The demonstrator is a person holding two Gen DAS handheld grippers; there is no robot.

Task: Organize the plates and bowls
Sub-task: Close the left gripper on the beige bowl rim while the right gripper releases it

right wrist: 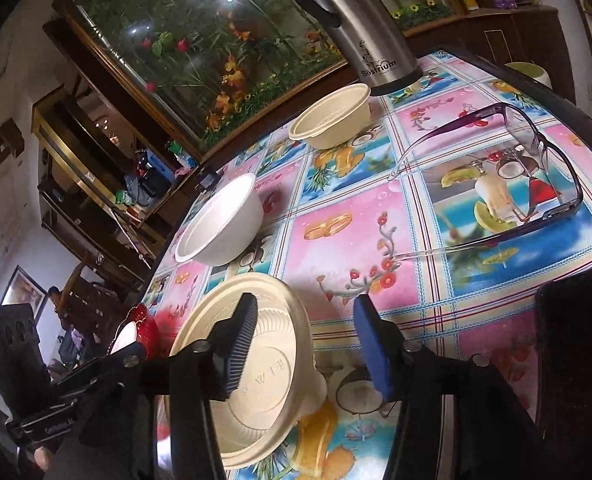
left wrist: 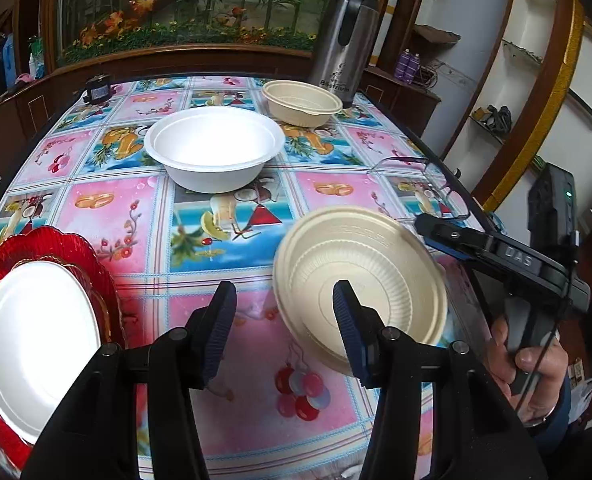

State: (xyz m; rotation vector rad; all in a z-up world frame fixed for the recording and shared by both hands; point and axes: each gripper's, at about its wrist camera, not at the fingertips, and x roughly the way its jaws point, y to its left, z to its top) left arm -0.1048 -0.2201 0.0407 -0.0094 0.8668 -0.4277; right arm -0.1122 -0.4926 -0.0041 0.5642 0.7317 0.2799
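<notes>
Right wrist view shows the right gripper [right wrist: 310, 346] open and holding nothing, the beige bowl [right wrist: 256, 364] lying behind its left finger on the worktop [right wrist: 376, 232].

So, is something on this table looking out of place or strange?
Yes. A pair of glasses lies open on the tablecloth among the dishes, near the right edge. Also the near beige bowl appears tilted, not flat like the white bowl and the far beige bowl.

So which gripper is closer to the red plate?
Left. The left gripper hovers right beside the red plate; the right gripper sits past the near beige bowl, farther away.
</notes>
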